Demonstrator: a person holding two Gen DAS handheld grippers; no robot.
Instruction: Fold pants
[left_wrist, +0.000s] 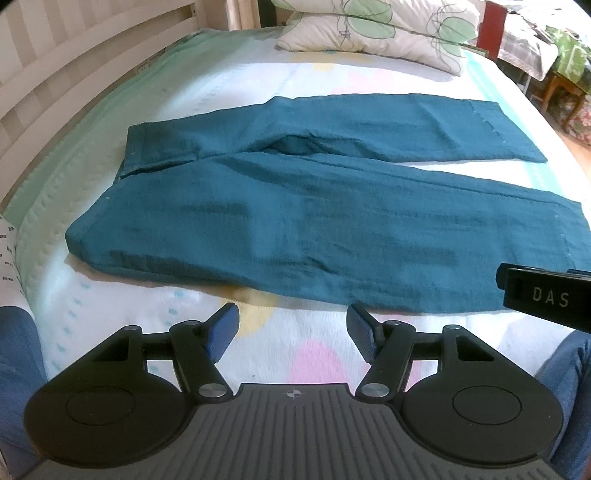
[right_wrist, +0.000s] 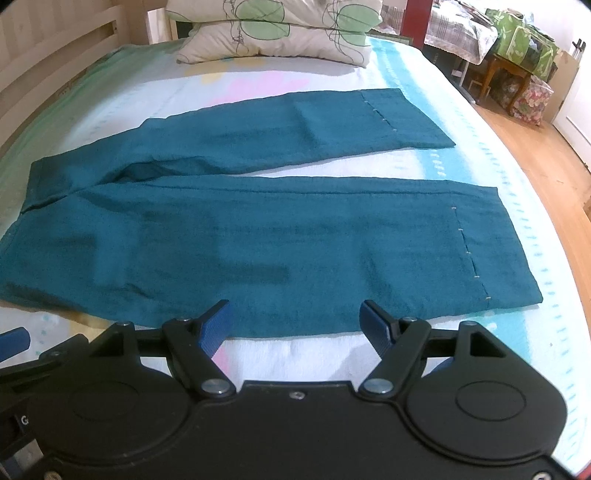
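Note:
Teal pants (left_wrist: 295, 206) lie flat on the bed, waistband at the left, both legs spread apart toward the right; they also show in the right wrist view (right_wrist: 258, 240). My left gripper (left_wrist: 291, 332) is open and empty, hovering over the bedsheet just in front of the near leg's edge. My right gripper (right_wrist: 295, 325) is open and empty, its fingertips at the near edge of the near leg. The right gripper's body (left_wrist: 546, 295) shows at the right edge of the left wrist view.
A leaf-print pillow (left_wrist: 373, 29) lies at the far end of the bed (left_wrist: 258, 354). A white slatted bed frame (left_wrist: 55, 74) runs along the left. Wooden floor (right_wrist: 535, 147) and furniture (right_wrist: 517, 74) are to the right of the bed.

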